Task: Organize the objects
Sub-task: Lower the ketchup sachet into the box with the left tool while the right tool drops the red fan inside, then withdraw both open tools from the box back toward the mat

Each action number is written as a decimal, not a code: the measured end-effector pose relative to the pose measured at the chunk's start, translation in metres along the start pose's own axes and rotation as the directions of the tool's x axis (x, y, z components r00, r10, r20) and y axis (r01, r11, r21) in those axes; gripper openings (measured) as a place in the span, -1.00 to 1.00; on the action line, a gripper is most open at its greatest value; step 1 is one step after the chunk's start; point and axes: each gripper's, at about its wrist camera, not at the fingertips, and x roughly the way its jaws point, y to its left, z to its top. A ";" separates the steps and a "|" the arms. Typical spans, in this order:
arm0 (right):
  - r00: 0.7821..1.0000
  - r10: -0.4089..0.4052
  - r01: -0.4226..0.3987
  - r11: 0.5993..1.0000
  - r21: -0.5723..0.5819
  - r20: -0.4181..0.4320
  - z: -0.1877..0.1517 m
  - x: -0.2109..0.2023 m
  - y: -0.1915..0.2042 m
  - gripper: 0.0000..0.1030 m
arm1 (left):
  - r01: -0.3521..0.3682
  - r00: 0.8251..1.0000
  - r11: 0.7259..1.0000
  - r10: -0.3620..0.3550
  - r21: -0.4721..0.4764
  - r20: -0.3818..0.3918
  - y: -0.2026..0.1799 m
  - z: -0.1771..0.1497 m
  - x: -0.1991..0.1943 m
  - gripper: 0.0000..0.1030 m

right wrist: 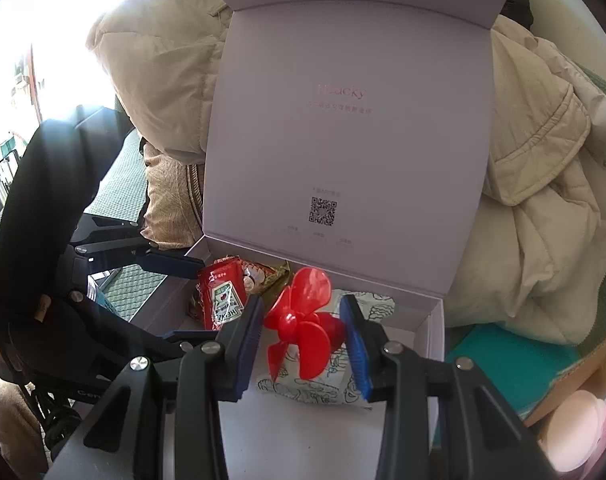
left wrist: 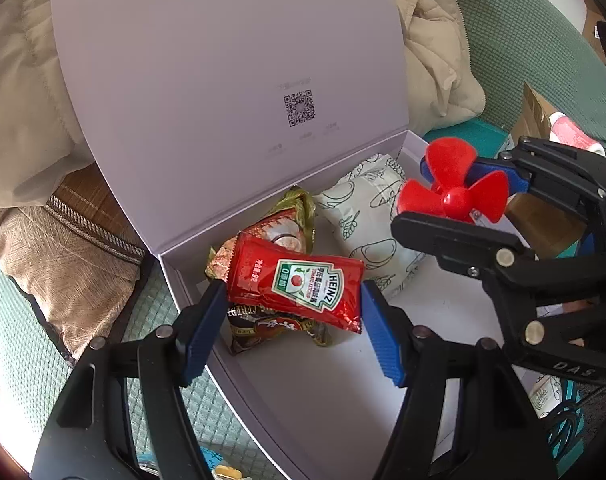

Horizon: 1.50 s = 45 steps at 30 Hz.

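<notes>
A white box with its lid propped open lies on a green couch. My left gripper is shut on a red Heinz ketchup packet, held over snack packets in the box's left part. My right gripper is shut on a red plastic propeller, held over a white printed pouch in the box's right part. The propeller and pouch also show in the left wrist view, the ketchup packet in the right wrist view.
A beige padded jacket is heaped behind and right of the box. A tan cushion lies left of it. A teal book and a pink object lie at the right. The green couch cover surrounds the box.
</notes>
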 end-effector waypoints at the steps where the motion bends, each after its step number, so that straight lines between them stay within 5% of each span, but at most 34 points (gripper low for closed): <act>1: 1.000 0.000 0.000 1.000 0.003 -0.005 -0.001 0.002 0.000 -0.22 | 0.000 1.000 1.000 0.000 -0.001 0.000 0.000 -0.001 0.000 0.26; 11: 0.999 -0.005 0.005 1.000 -0.002 -0.053 -0.005 0.013 0.003 -0.17 | -0.012 0.999 1.000 0.011 -0.023 -0.047 0.000 -0.003 0.010 0.41; 31: 0.996 -0.091 0.091 0.996 0.008 -0.024 0.004 -0.008 0.016 -0.08 | -0.029 0.999 0.999 0.031 -0.044 0.029 0.007 -0.007 -0.033 0.43; 38: 0.993 -0.115 0.115 0.993 0.005 -0.013 0.007 -0.023 0.013 0.00 | -0.058 0.997 0.997 0.060 -0.041 0.047 -0.006 0.001 -0.037 0.80; 45: 0.991 -0.132 0.132 0.991 0.012 0.000 0.008 -0.047 0.013 0.03 | -0.070 0.996 0.997 0.072 -0.040 0.059 -0.002 -0.005 -0.054 0.80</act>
